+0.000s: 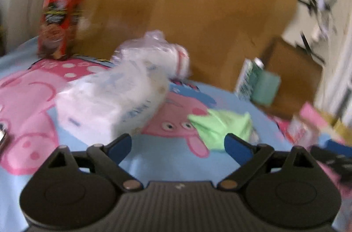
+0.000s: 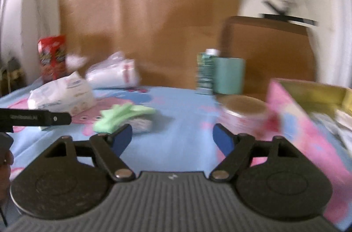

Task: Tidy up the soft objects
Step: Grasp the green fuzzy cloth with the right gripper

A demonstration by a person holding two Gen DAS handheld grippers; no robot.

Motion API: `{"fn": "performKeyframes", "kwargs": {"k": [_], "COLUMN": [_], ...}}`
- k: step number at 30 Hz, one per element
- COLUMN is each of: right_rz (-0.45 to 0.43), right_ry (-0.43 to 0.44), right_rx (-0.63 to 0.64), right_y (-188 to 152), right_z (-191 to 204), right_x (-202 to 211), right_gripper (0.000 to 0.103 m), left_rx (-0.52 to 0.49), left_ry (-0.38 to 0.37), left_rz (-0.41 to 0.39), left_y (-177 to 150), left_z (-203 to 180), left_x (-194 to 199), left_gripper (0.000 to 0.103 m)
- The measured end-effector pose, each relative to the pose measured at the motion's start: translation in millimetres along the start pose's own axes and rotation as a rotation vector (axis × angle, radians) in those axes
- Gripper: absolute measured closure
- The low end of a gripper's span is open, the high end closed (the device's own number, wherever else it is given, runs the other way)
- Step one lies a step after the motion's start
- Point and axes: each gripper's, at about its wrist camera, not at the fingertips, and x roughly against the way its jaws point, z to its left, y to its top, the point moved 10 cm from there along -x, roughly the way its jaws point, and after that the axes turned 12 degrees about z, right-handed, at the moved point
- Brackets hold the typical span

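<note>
The left gripper (image 1: 177,145) stands wide open and empty over the blue cartoon sheet (image 1: 167,164), touching nothing. Just beyond its right fingertip lies the green cloth (image 1: 222,127), crumpled, its long axis running roughly across the view; beyond the left fingertip sits the white wipes pack (image 1: 110,100), angled away, with a clear plastic bag of white goods (image 1: 158,51) behind it. The right gripper (image 2: 173,139) also gapes with nothing between its jaws; the cloth lies ahead to its left, the pink box (image 2: 308,128) right. The left looks nearer.
</note>
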Motion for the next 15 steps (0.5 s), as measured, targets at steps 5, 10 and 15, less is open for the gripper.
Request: {"fn": "performKeyframes", "kwargs": {"k": [5,10,15], "right_rz": [0.061,0.144,0.078], "right_ry": [0.037,-0.010,-0.003], "right_rx": [0.128,0.245,0.195], "right_y": [25.0,23.1,17.1], "right_z": [52.7,74.8,60.1], "right_x": [-58.0,-99.1,-45.6], "right_gripper": [0.033,0.080,0.095], "left_rx": [0.019,0.018,0.026], "left_ry": [-0.031,-0.054,-0.067], "left_rz": [-0.058,-0.062,-0.058], "left_y": [5.1,5.5,5.1], "left_z": [-0.5,-3.8,-2.9], "left_x": [9.0,6.5,4.7], "left_gripper": [0.008,0.008,0.007]}}
